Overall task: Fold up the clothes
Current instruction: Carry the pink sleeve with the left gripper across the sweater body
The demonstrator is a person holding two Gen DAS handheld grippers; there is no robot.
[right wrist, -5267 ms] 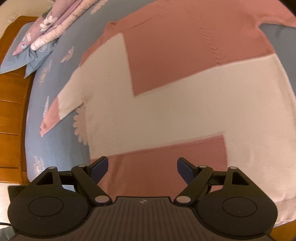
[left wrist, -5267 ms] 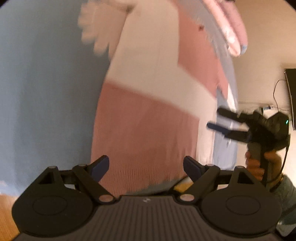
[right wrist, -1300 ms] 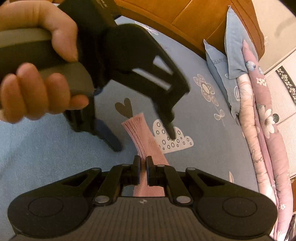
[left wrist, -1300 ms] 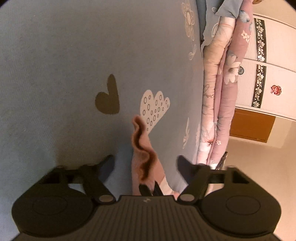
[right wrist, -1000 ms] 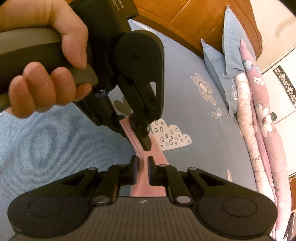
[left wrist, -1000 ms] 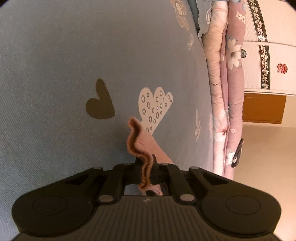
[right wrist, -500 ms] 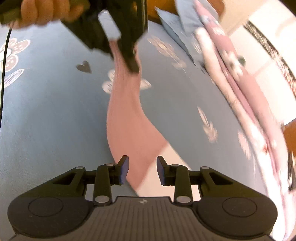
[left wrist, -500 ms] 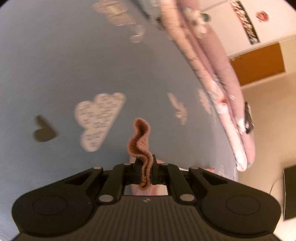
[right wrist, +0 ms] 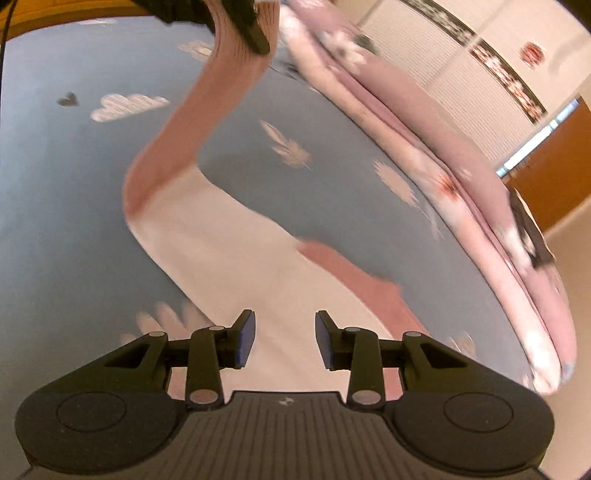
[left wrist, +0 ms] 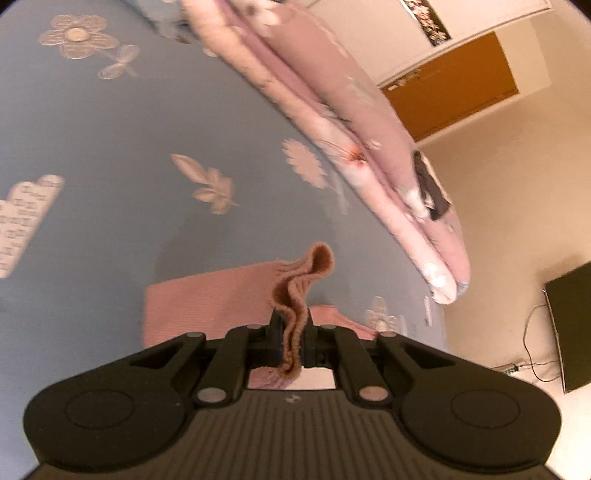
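Observation:
A pink and white knitted sweater lies on the blue bedsheet. My left gripper is shut on the sweater's pink sleeve cuff, whose ribbed end curls up past the pads. In the right wrist view the sleeve arches up from the bed to the left gripper at the top edge. My right gripper hovers over the white part of the sweater, its jaws opening, with nothing pinched between them.
A rolled pink floral quilt runs along the far side of the bed; the same quilt shows in the right wrist view. Beyond it are a white wardrobe, an orange door, beige floor and a dark screen with cables.
The right gripper let go of the cuff, opened and drew back over the sweater's body. The left gripper, still shut on the cuff, lifted it and carried the sleeve across toward the quilt side.

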